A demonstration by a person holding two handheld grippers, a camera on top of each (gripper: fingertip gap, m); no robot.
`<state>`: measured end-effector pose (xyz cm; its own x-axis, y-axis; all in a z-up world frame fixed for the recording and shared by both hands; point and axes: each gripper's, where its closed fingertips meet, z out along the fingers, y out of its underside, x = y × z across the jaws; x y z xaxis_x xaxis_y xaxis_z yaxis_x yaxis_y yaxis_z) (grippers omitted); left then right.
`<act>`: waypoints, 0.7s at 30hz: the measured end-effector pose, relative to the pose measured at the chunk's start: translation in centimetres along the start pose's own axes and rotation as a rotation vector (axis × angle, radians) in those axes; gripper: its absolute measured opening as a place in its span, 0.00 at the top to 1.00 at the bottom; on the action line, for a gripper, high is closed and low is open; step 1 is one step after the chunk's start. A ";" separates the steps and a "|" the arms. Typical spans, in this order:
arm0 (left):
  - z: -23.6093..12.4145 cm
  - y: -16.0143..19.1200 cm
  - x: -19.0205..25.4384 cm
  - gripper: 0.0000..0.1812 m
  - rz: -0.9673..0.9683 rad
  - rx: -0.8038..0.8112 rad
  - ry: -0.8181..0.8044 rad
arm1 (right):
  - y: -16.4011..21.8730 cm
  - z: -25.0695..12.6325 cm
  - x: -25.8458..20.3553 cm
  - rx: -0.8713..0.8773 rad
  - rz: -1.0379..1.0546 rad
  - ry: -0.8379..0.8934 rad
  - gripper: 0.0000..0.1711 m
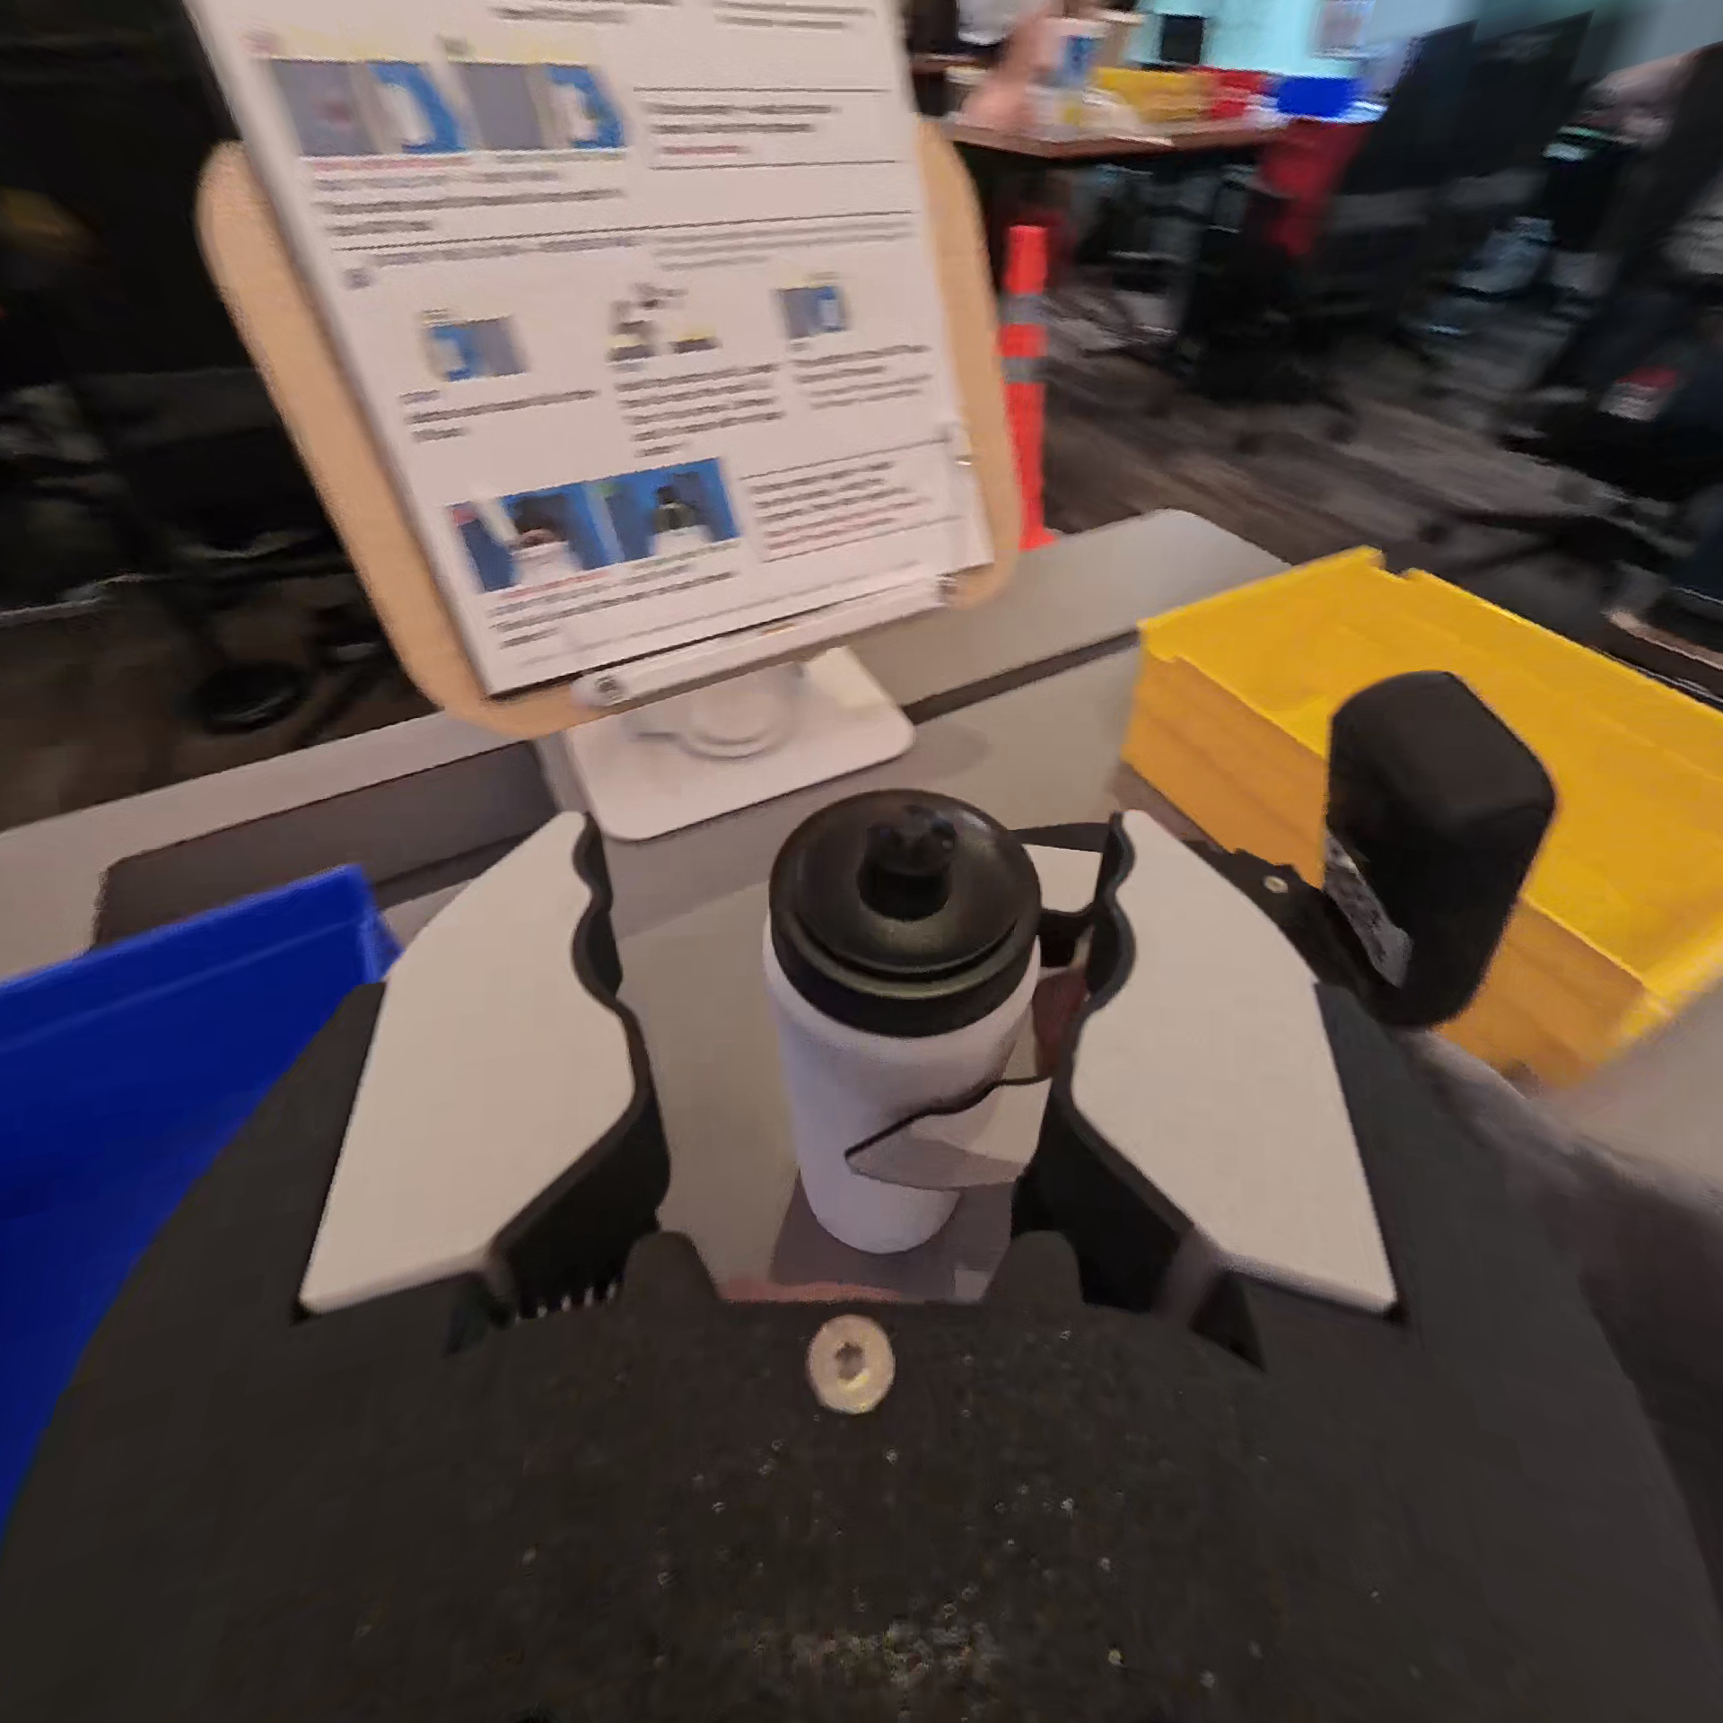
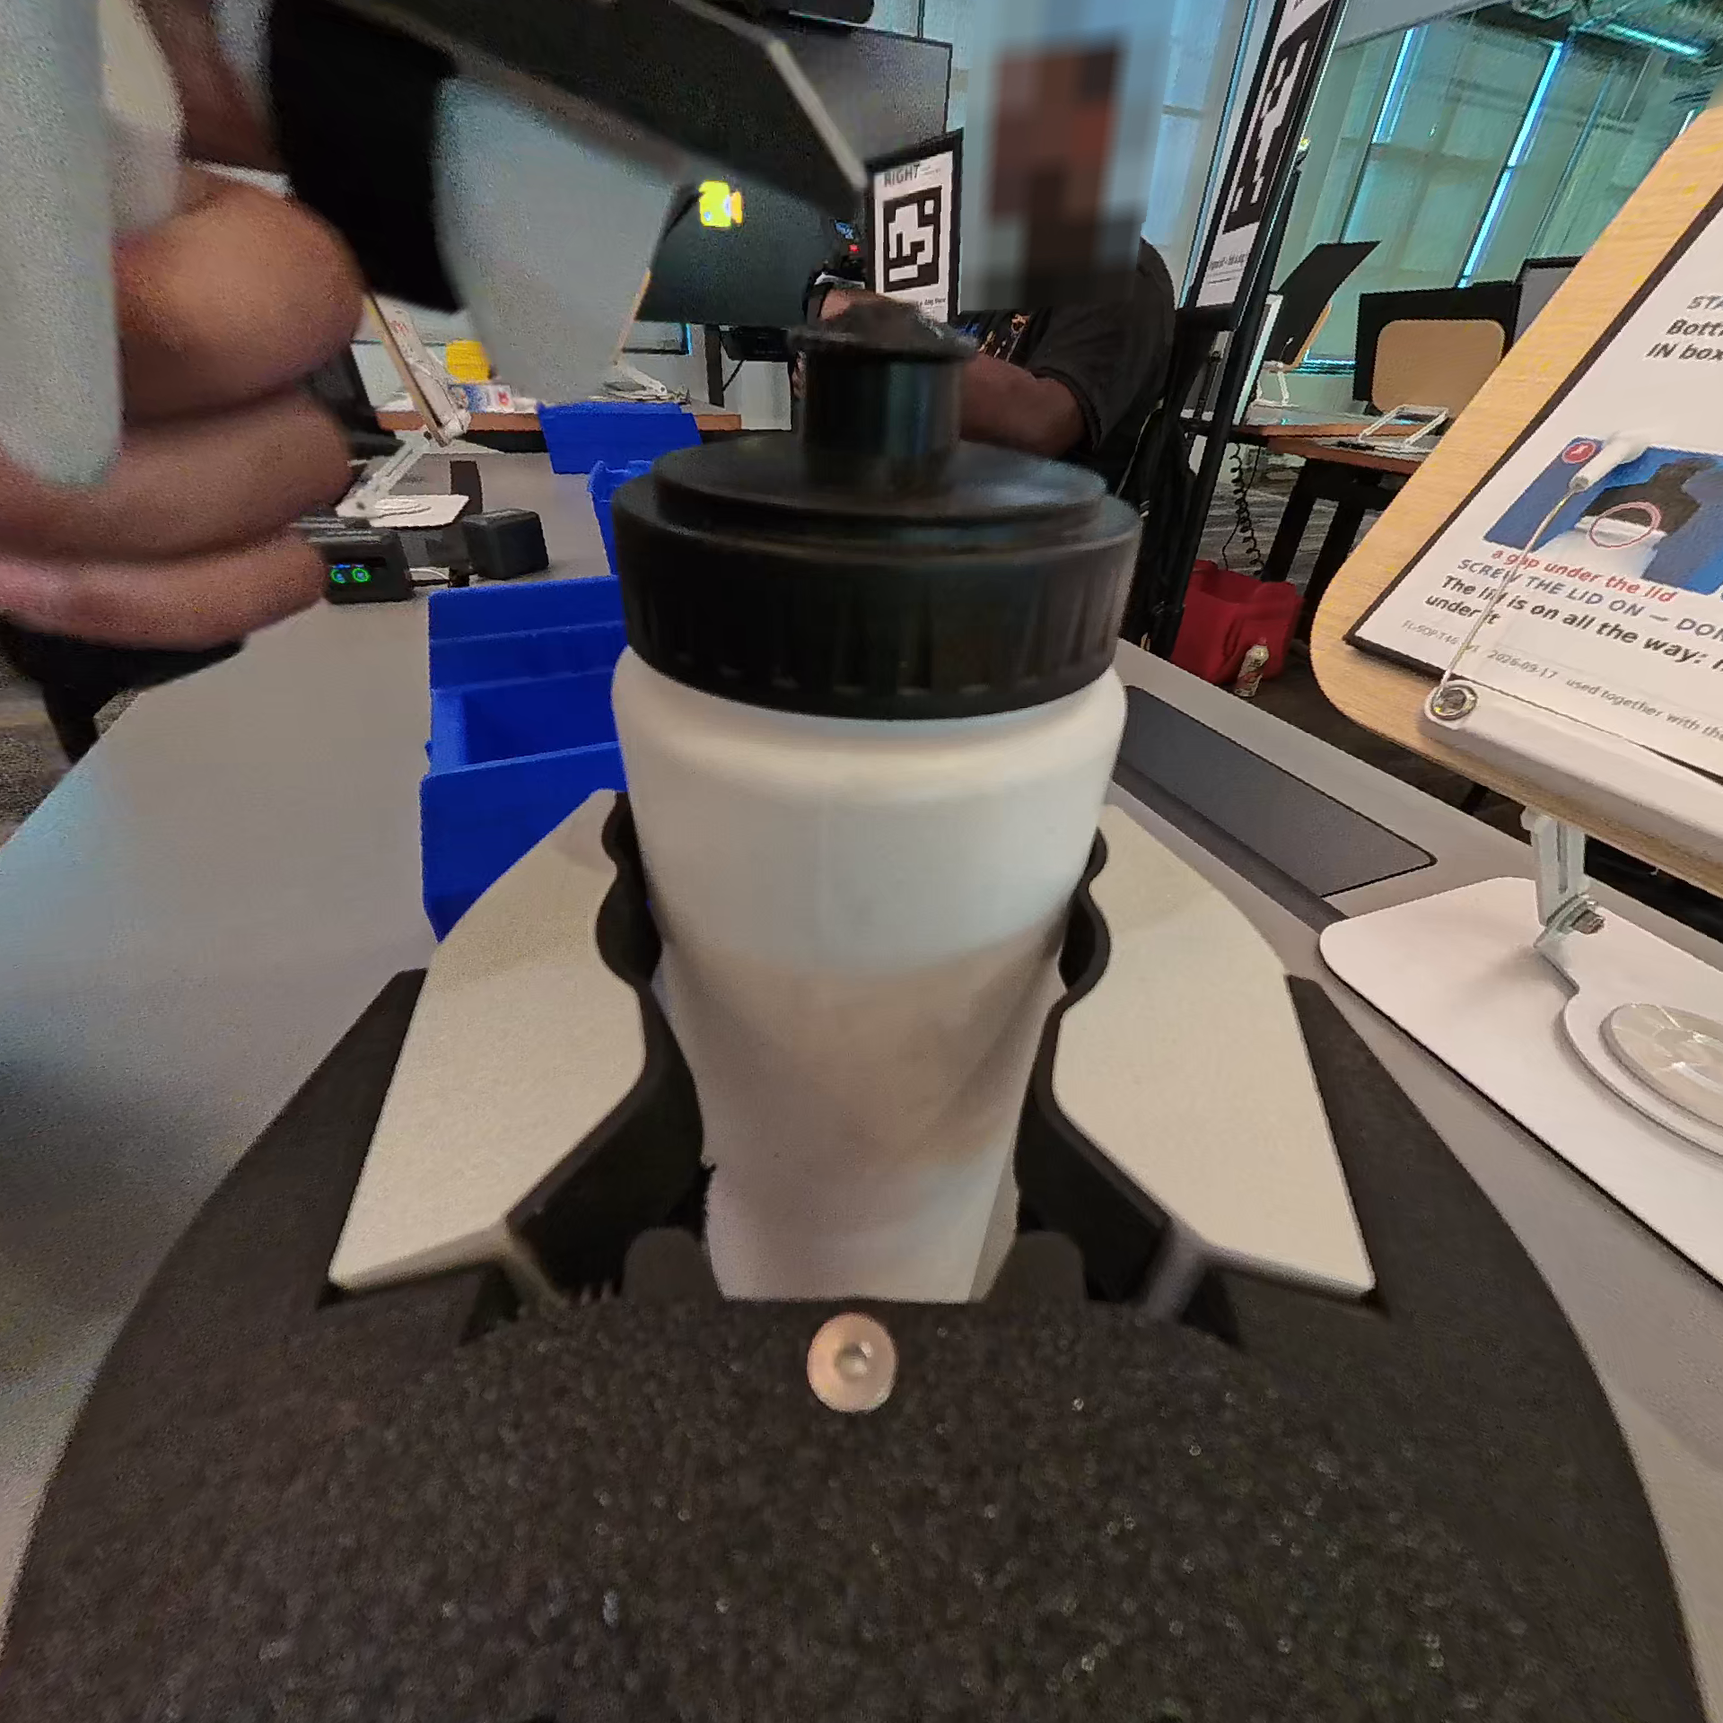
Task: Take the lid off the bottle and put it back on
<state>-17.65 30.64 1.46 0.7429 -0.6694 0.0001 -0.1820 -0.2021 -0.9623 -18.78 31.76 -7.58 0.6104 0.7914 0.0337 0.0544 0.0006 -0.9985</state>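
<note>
The right gripper (image 2: 862, 932) is clamped on the lower body of the white bottle (image 2: 867, 886), its two grey fingers (image 2: 522, 1044) pressed against either side, and it holds the bottle upright on the grey table (image 2: 186, 886). The left gripper (image 1: 858, 942) is spread wide, above and slightly nearer than the bottle, with the black lid (image 1: 902, 909) between its fingers but neither finger touching it.

The lid sits on the bottle's neck, its ribbed rim down against the white shoulder, and the spout stands up from its middle. From this alone, the task could be at either end: the lid may not yet be unscrewed, or it may already be back on. The open left gripper poised over the lid suggests a grasp on the lid is close, but the pictures do not settle it.

To the left of the bottle stands a blue bin (image 2: 522, 737), to the right a yellow bin (image 1: 1380, 746), and beyond it an instruction sheet on a stand (image 1: 597, 354).

The bottle's base is hidden behind the right gripper's body. Whether the lid is fully tight cannot be made out. The left wrist view is smeared, and a hand at the left of the right wrist view is too blurred to read.
</note>
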 end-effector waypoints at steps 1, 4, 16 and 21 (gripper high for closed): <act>-0.1 0.3 -0.1 0.47 -0.038 0.013 -0.066 | 0.0 0.0 0.0 0.001 0.000 0.001 0.50; 1.2 1.4 1.7 0.49 -0.138 -0.011 -0.092 | 0.0 0.1 0.1 0.003 -0.003 0.002 0.50; 3.0 3.7 0.7 0.58 -0.196 -0.071 -0.202 | 0.0 0.1 -0.1 -0.023 -0.012 0.014 0.50; 2.7 4.0 1.0 0.58 -0.146 -0.125 -0.010 | 0.1 0.1 -0.3 -0.035 -0.026 -0.010 0.50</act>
<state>-15.94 31.11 -3.13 0.7735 -0.6196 0.1337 -0.1499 -0.3838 -0.9112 -19.08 31.57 -7.69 0.6008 0.7972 0.0595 0.0979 0.0005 -0.9952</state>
